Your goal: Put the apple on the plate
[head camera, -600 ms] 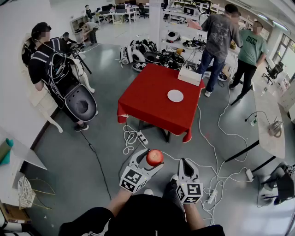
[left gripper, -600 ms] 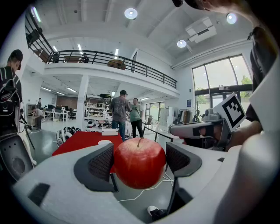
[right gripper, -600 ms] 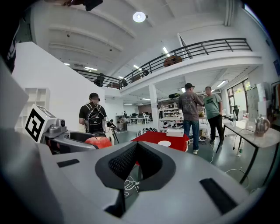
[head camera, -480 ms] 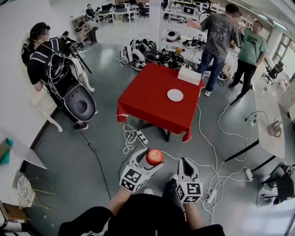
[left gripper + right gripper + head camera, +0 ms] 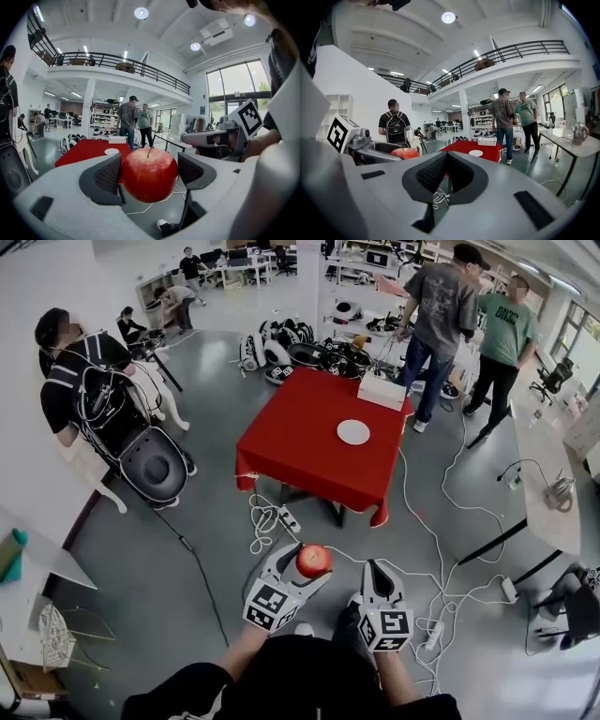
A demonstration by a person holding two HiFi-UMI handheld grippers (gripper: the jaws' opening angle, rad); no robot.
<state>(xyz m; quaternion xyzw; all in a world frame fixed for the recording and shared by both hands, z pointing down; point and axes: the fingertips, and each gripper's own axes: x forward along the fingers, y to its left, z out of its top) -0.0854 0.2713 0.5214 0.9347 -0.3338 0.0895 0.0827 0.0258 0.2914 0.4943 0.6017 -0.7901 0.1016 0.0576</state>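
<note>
A red apple (image 5: 315, 558) hangs in the air over the grey floor, with my left gripper (image 5: 310, 564) shut on it. In the left gripper view the apple (image 5: 150, 174) fills the gap between the two dark pads. My right gripper (image 5: 375, 574) is beside it on the right, shut and holding nothing; its pads meet at the tip (image 5: 446, 161). The white plate (image 5: 353, 432) lies on a red-clothed table (image 5: 300, 446) well ahead of both grippers. The plate (image 5: 111, 151) is small and far off in the left gripper view, and the plate (image 5: 476, 153) shows likewise in the right gripper view.
A white box (image 5: 383, 392) sits at the table's far corner. White cables and a power strip (image 5: 290, 519) trail over the floor between me and the table. Two people (image 5: 441, 315) stand behind the table, another with a backpack (image 5: 89, 390) at left. A white desk (image 5: 544, 493) is at right.
The head view has shifted a little, so the table and the people sit slightly higher and further left. Both grippers and the apple keep their places.
</note>
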